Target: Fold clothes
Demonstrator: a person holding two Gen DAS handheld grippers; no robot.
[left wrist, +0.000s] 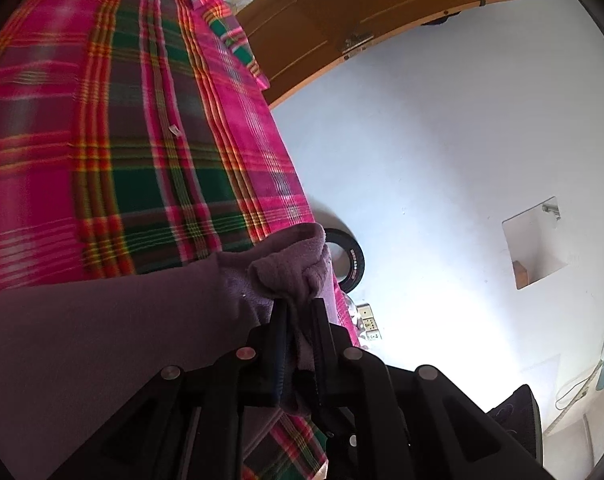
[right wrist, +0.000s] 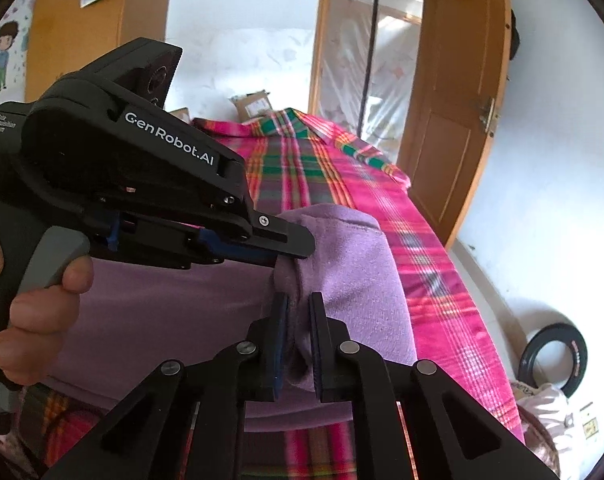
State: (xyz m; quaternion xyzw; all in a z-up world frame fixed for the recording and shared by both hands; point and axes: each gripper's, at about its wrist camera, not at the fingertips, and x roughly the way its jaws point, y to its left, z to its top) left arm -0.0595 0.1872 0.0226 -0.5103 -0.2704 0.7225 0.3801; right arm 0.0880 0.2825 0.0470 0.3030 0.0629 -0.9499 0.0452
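fleecy lilac garment [right wrist: 353,280] on plaid bedsheet [right wrist: 429,240]

It was a bedroom in a home. A bed [right wrist: 441,264] covered with a pink and green plaid sheet [left wrist: 122,140] filled most of both views. Beside it stood a wooden door [right wrist: 453,120] with a metal latch [right wrist: 487,114], set in plain white walls [left wrist: 441,140]. A cartoon sticker of a child [right wrist: 4,56] decorated the wall on the left. A cardboard box [right wrist: 254,106] sat past the bed's far end, and a black tyre [right wrist: 553,356] leaned near the floor.
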